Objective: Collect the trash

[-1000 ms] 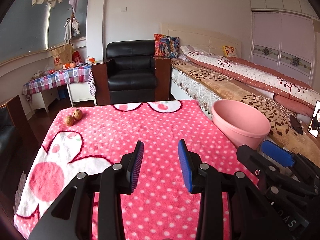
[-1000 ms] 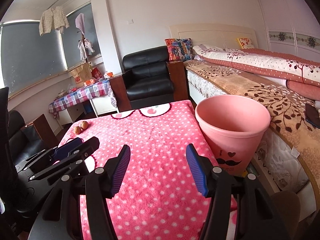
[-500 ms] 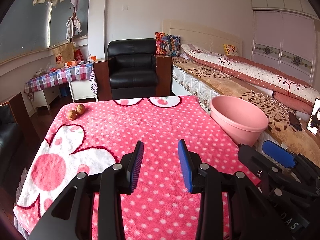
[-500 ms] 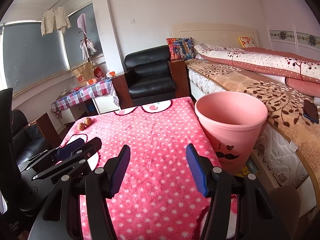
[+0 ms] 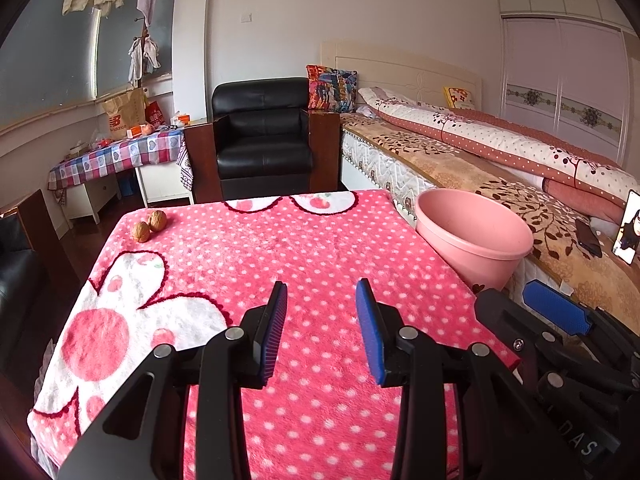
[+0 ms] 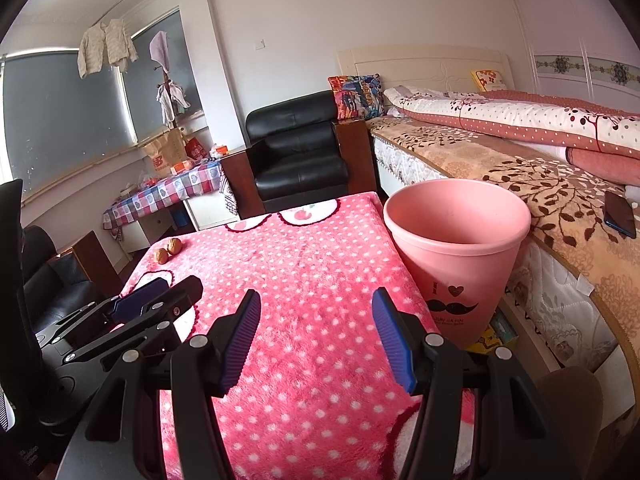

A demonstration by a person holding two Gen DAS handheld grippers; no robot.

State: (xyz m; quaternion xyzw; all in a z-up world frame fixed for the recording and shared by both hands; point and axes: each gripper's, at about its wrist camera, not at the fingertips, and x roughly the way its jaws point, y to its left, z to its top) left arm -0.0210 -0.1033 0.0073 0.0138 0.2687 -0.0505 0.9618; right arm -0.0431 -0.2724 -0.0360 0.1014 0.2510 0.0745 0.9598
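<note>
Two walnuts [image 5: 149, 225] lie together near the far left corner of the table with the pink polka-dot blanket [image 5: 280, 256]; they also show in the right wrist view [image 6: 168, 251]. A pink trash bin [image 6: 456, 256] stands beside the table's right edge; it shows in the left wrist view too [image 5: 472, 236]. My left gripper [image 5: 322, 332] is open and empty above the near middle of the table. My right gripper [image 6: 316, 340] is open and empty, to the right of the left one, close to the bin.
A black armchair [image 5: 262, 136] stands beyond the table's far edge. A bed [image 5: 500, 160] runs along the right, with a phone [image 6: 620, 214] on it. A checkered side table [image 5: 120, 156] with clutter stands at the far left.
Both grippers have drawn back and up a little from the table, so more of the blanket and bin shows. Both stay open and empty. The walnuts have not moved.
</note>
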